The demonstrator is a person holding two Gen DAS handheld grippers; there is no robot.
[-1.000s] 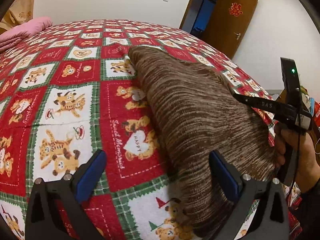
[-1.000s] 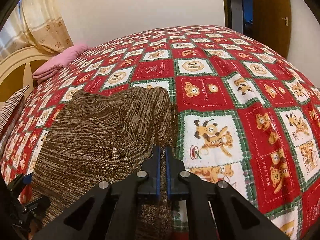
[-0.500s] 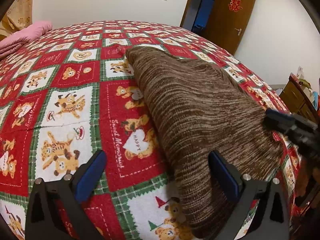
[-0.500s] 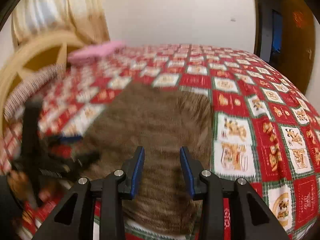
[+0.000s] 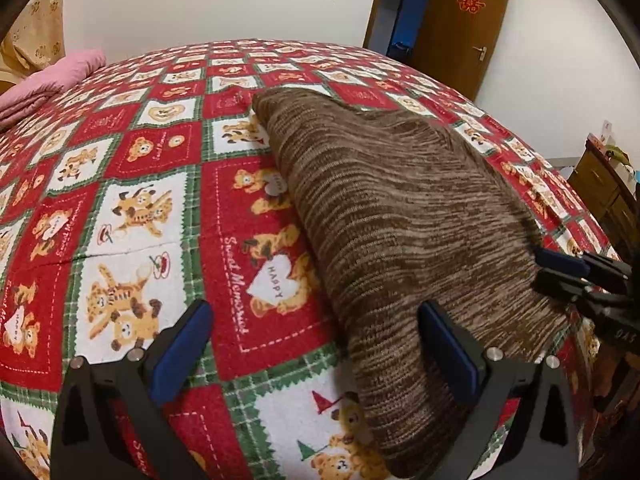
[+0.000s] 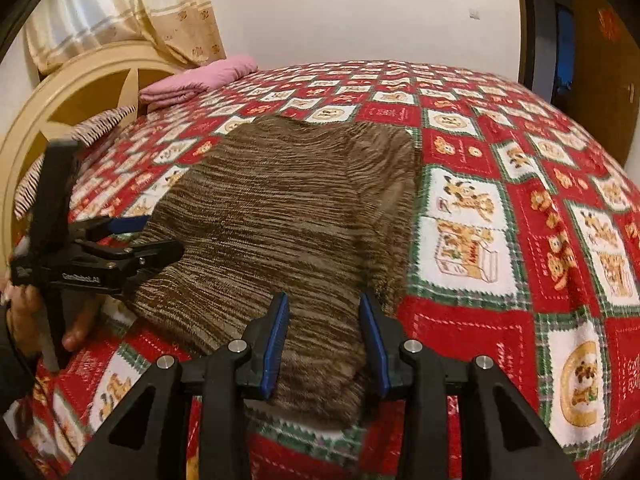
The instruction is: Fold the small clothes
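A brown striped knit garment (image 5: 404,224) lies folded flat on the red, white and green teddy-bear bedspread (image 5: 132,216); it also shows in the right wrist view (image 6: 288,216). My left gripper (image 5: 316,344) is open wide and empty, its right finger over the garment's near edge. It shows from the side in the right wrist view (image 6: 152,236), at the garment's left edge. My right gripper (image 6: 324,340) is open and empty above the garment's near edge. It also shows in the left wrist view (image 5: 560,272), at the garment's right edge.
A folded pink blanket (image 6: 200,78) lies at the head of the bed by a cream headboard (image 6: 80,92) and a striped pillow (image 6: 72,140). A brown door (image 5: 460,20) and a wooden dresser (image 5: 604,188) stand beyond the bed's right side.
My right gripper has opened and let go of the garment, drawn back and turned leftward. The garment now lies flat. My left gripper stays open, almost still.
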